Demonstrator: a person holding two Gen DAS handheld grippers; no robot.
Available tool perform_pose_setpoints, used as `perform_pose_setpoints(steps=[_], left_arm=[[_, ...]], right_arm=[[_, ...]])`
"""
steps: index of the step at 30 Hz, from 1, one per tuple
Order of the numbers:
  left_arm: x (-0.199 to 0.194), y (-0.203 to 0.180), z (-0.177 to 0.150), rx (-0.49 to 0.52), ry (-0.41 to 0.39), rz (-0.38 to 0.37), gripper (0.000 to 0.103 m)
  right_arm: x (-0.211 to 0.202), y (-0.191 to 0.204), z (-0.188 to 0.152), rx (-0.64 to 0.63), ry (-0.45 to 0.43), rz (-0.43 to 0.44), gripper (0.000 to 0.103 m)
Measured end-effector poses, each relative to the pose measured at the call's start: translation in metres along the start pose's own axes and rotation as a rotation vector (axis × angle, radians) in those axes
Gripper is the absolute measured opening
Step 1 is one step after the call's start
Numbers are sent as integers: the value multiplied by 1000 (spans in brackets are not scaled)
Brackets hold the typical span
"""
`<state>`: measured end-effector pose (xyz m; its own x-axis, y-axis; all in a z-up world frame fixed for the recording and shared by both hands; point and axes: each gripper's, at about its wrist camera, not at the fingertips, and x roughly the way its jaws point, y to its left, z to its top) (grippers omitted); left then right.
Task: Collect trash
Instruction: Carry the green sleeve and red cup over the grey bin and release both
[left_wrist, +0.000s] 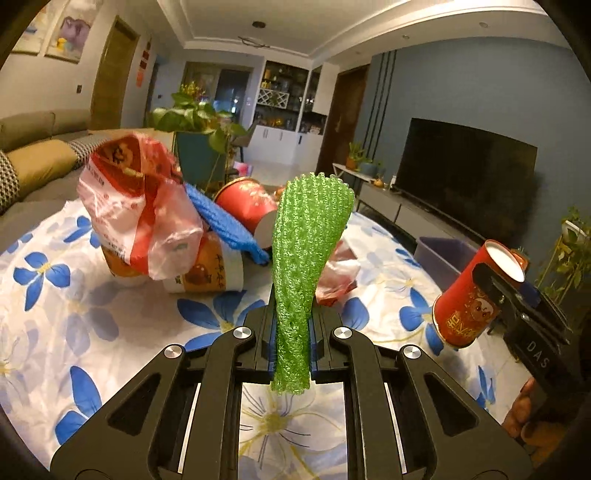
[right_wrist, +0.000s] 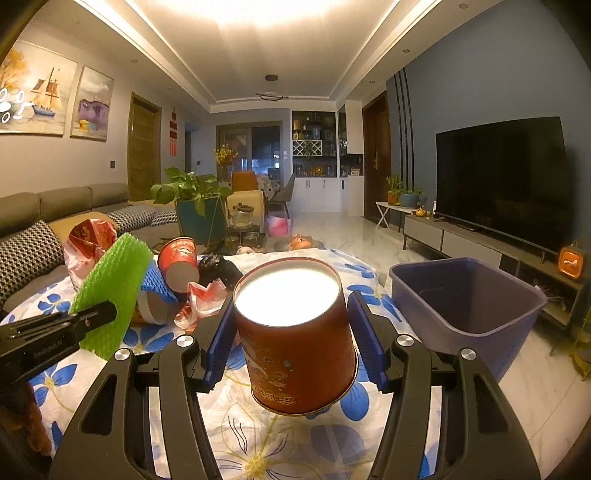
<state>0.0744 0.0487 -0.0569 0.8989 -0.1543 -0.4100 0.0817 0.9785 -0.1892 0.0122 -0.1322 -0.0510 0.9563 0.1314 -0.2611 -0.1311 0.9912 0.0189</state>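
My left gripper (left_wrist: 291, 332) is shut on a green foam net sleeve (left_wrist: 310, 240), which stands up between its pads above the flowered tablecloth (left_wrist: 74, 314). The same left gripper (right_wrist: 107, 314) and green sleeve (right_wrist: 110, 291) show at the left of the right wrist view. My right gripper (right_wrist: 291, 332) is shut on a red paper cup (right_wrist: 295, 332), held bottom end forward and lifted off the cloth. In the left wrist view that cup (left_wrist: 476, 295) and the right gripper (left_wrist: 495, 291) appear at the right edge. A purple bin (right_wrist: 476, 306) stands to the right of the table.
A pile of trash lies farther back on the table: a red-and-white plastic bag (left_wrist: 136, 214), a blue foam net (left_wrist: 225, 221), another red cup (left_wrist: 247, 206), an orange-printed tub (left_wrist: 210, 273) and crumpled wrappers (left_wrist: 340, 273). A sofa (right_wrist: 55, 214) is left, a TV (right_wrist: 502, 181) right.
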Motion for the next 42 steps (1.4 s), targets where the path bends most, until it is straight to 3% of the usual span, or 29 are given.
perform_pose_setpoints(steps=[7,17,30,42], left_arm=[[-2,-22,11,35,-19,-25,11],[18,-88,34,135,-41,-161,11],[84,-200,70,212,-77,-354,11],[145,-248,66,247,-54,-460,12]], right_arm=[[-12,-10,4,7,-17,-18,58],[-20,-48,19,-4,-75,-115,58],[-7,-139,49,16,-170,-334,58],[23,-191,52,65,-170,-388,58]])
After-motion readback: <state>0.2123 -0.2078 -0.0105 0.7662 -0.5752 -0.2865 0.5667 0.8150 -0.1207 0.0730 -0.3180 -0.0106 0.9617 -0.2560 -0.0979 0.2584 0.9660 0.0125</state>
